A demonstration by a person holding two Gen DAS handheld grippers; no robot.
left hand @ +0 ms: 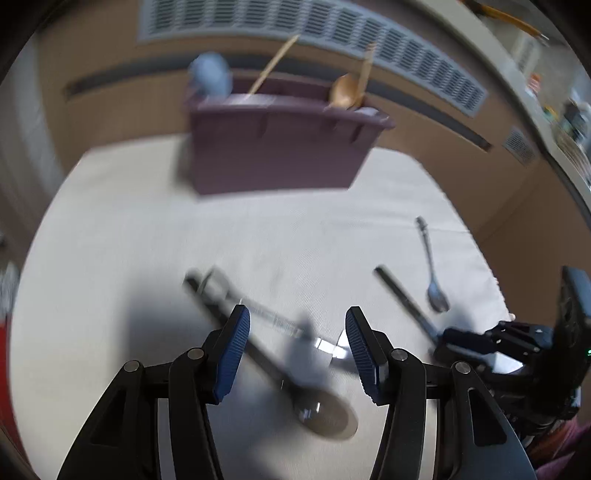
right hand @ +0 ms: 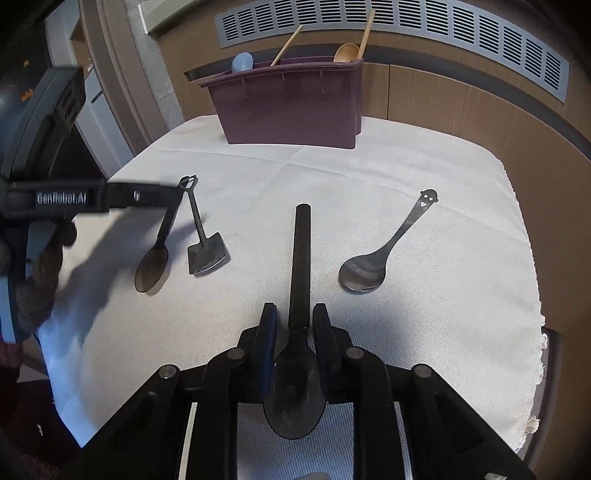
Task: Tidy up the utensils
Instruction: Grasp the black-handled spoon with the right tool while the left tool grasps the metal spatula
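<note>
A black spoon (right hand: 300,295) is being squeezed at its neck by the right gripper (right hand: 295,328) low in the frame, while the left gripper (left hand: 297,343) is being held wide open and empty above two spoons on the white cloth (right hand: 332,177).

White cloth (right hand: 369,177) spread beneath fingers, creased, fringed along right edge. Grey slatted vent grille (right hand: 424,29) far ahead of fingertips, set in brown panelled wall (right hand: 461,107). Cluttered shelf (left hand: 565,122), blurred, far right.

A matt woven white cloth (right hand: 332,177) carries a glossy metal spoon (right hand: 364,271), a matt black plastic spoon (right hand: 299,280) and a smooth purple plastic caddy (right hand: 291,110) holding wooden utensils (right hand: 347,51).
</note>
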